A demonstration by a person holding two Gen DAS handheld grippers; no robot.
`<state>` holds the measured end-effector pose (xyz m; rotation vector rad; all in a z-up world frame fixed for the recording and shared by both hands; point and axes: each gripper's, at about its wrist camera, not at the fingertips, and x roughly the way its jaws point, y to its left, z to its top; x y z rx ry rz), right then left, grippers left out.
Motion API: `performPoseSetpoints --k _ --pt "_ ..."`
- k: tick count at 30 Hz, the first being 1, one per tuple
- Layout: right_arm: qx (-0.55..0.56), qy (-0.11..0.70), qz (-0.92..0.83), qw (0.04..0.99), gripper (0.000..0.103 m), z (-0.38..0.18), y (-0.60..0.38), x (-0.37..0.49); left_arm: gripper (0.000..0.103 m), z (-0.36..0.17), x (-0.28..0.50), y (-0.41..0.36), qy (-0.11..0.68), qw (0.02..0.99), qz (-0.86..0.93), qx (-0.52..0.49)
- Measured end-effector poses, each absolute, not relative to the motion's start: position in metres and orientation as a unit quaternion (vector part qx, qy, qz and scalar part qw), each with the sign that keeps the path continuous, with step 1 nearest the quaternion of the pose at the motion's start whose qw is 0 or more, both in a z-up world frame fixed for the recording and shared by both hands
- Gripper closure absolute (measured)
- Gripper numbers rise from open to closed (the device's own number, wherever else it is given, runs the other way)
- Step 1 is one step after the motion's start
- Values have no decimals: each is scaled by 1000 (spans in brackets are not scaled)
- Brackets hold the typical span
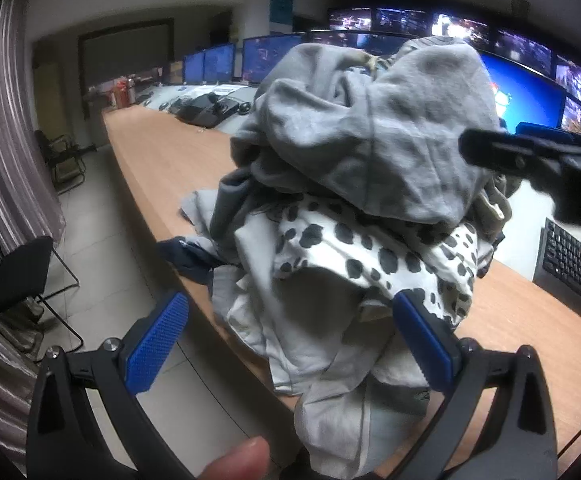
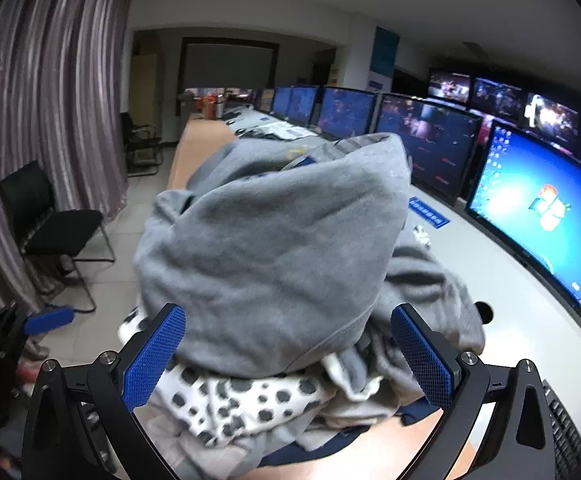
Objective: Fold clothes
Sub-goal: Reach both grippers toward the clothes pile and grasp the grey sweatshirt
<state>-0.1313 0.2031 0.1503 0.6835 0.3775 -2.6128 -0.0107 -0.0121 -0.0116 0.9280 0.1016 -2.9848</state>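
Left wrist view: a crumpled grey fleece garment (image 1: pixel 370 128) tops the heaped clothes pile (image 1: pixel 330 280) at the wooden desk's (image 1: pixel 150 160) edge, both grippers (image 1: pixel 290 320) (image 2: pixel 288 336) gaping empty, monitors (image 2: pixel 538 208) behind.

- A plain grey fleece sweatshirt (image 1: pixel 370 128) tops the pile, above a white cotton garment with black-grey spots (image 1: pixel 374 256).
- A pale grey-white cloth (image 1: pixel 290 340) lies lower down, with a dark navy garment (image 1: pixel 186 256) at the edge.
- The tabletop (image 1: pixel 158 160) is orange-tan wood-grain laminate.
- Black gripper fingers carry bright blue textured pads (image 1: pixel 156 346).
- A curtain with mauve-grey vertical stripes (image 2: pixel 46 92) hangs beside a black chair (image 2: pixel 50 220).
- A monitor with a blue desktop screen (image 2: pixel 538 216) glows.
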Motion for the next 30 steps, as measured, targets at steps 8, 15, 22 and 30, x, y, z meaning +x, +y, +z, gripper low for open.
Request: performPoseSetpoints --k 8,15,22,30 --pt "263 171 -929 195 6 137 185 -147 0 -14 -15 -14 28 9 -954 297" --pt "290 193 -909 231 89 133 178 -144 0 -18 -13 -21 26 18 -953 300" --pt "285 196 -904 252 91 152 201 -113 0 -23 -7 -21 28 11 -953 300" --pt "287 238 -901 221 92 164 242 -68 0 -32 4 -9 33 -3 -950 310"
